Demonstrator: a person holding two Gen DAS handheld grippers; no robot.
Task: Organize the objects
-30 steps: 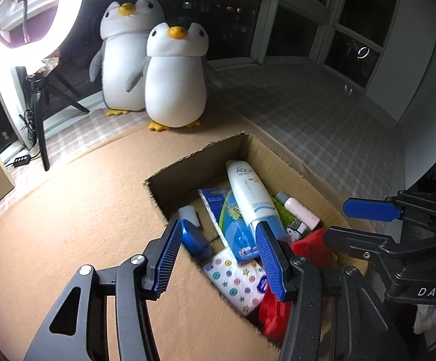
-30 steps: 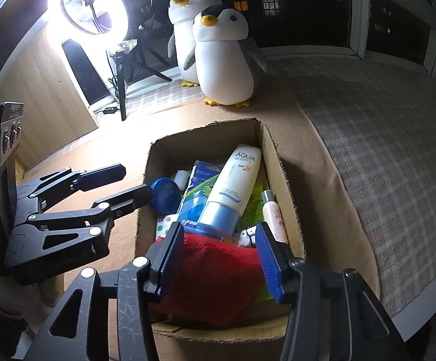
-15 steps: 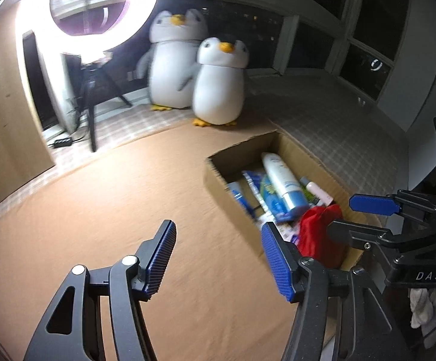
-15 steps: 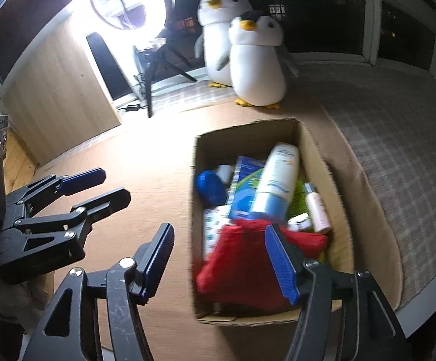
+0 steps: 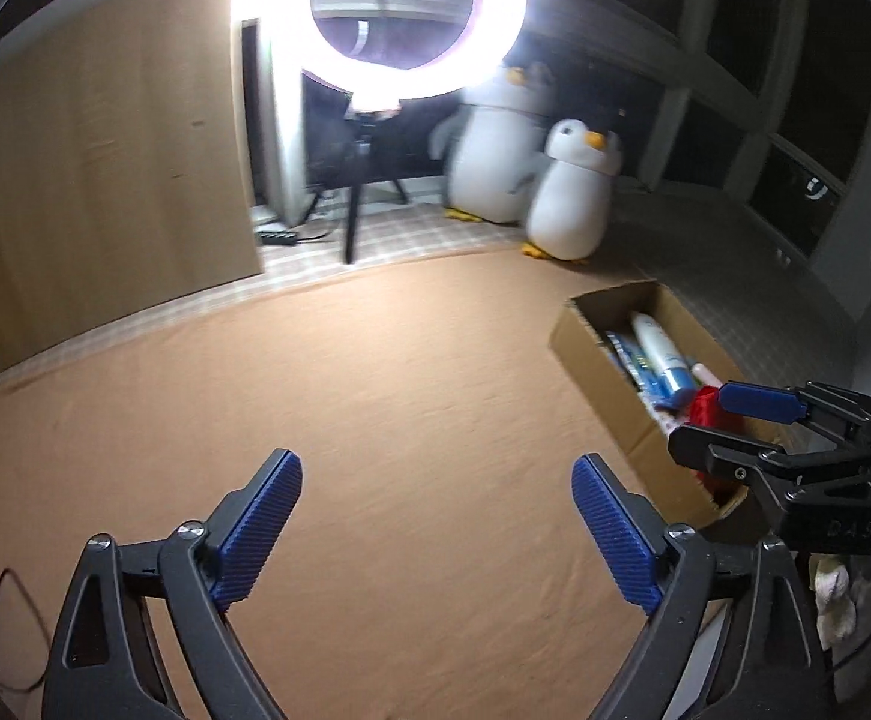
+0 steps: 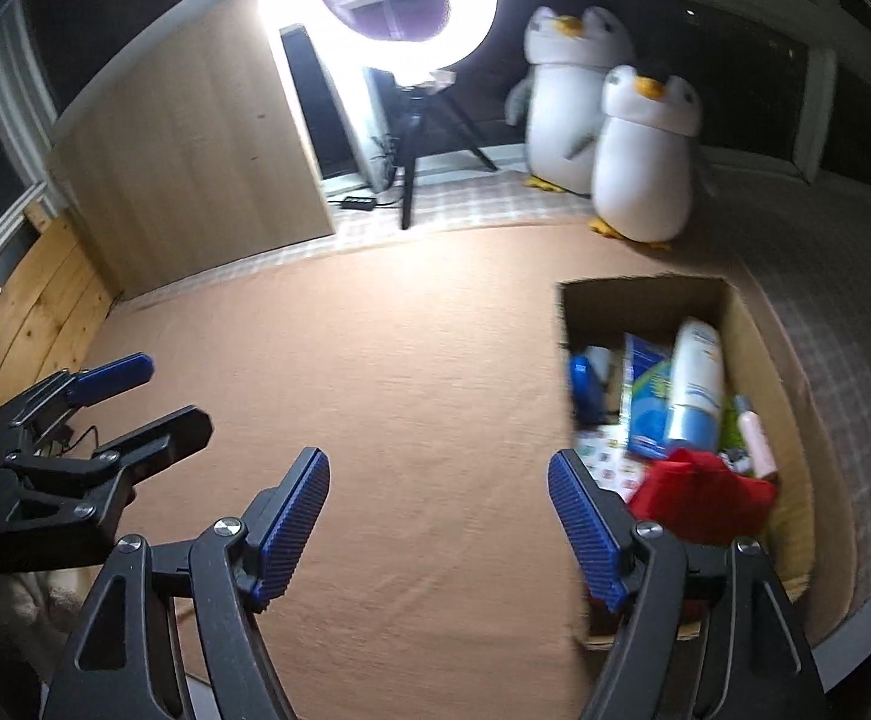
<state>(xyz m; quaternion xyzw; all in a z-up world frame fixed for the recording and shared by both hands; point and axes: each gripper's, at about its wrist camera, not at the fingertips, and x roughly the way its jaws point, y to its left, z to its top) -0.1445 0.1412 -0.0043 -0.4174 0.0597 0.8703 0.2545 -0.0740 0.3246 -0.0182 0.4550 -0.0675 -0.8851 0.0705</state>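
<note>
An open cardboard box (image 6: 762,354) stands on the tan cloth at the right; it also shows in the left wrist view (image 5: 600,354). It holds a white and blue bottle (image 6: 696,390), a blue packet (image 6: 645,414), a blue round thing (image 6: 582,384), a pink tube (image 6: 756,435), a dotted sheet (image 6: 606,459) and a red cloth thing (image 6: 702,492). My left gripper (image 5: 435,531) is open and empty above bare cloth, left of the box. My right gripper (image 6: 438,522) is open and empty, just left of the box's near end.
Two plush penguins (image 6: 645,162) stand behind the box. A bright ring light on a tripod (image 6: 405,6) stands at the back, next to a wooden panel (image 6: 189,144). The tan cloth (image 6: 405,360) spreads left of the box. A checked cover (image 6: 843,312) lies right.
Both grippers have pulled back and swung left, away from the box, with jaws opened wider. The box now sits at the right in both views.
</note>
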